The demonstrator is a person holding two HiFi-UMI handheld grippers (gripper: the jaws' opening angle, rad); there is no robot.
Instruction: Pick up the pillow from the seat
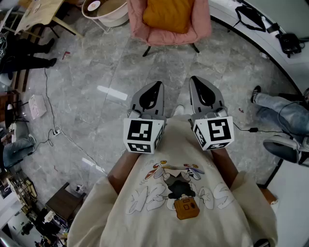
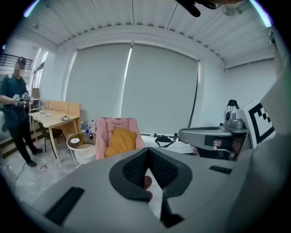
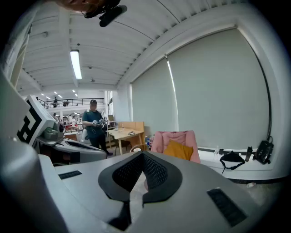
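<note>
— Head view?
— Left gripper [image 1: 155,89] and right gripper [image 1: 197,83] are side by side, both closed and empty. The pillow [image 1: 168,13] lies on the pink chair [image 1: 140,26], well ahead of both tips.
— Left gripper view?
— Jaws together, holding nothing; pillow ahead, slightly left.
— Right gripper view?
— Jaws together, nothing between them; pillow ahead, slightly right.

cloth, stone and matt plastic

the floor [image 1: 96,67] is seen as grey veined stone, polished, with glossy glints. the pillow [image 1: 169,13] is shown in matt mustard cloth, and the chair [image 1: 137,24] in soft pink padded cloth. the left gripper [image 1: 156,86] and right gripper [image 1: 195,80] are cased in smooth matt grey plastic; their pads [image 2: 132,170] are black and finely textured. the table [image 1: 41,12] is made of pale wood. the sweatshirt [image 1: 159,212] is cream cloth with a print.
</note>
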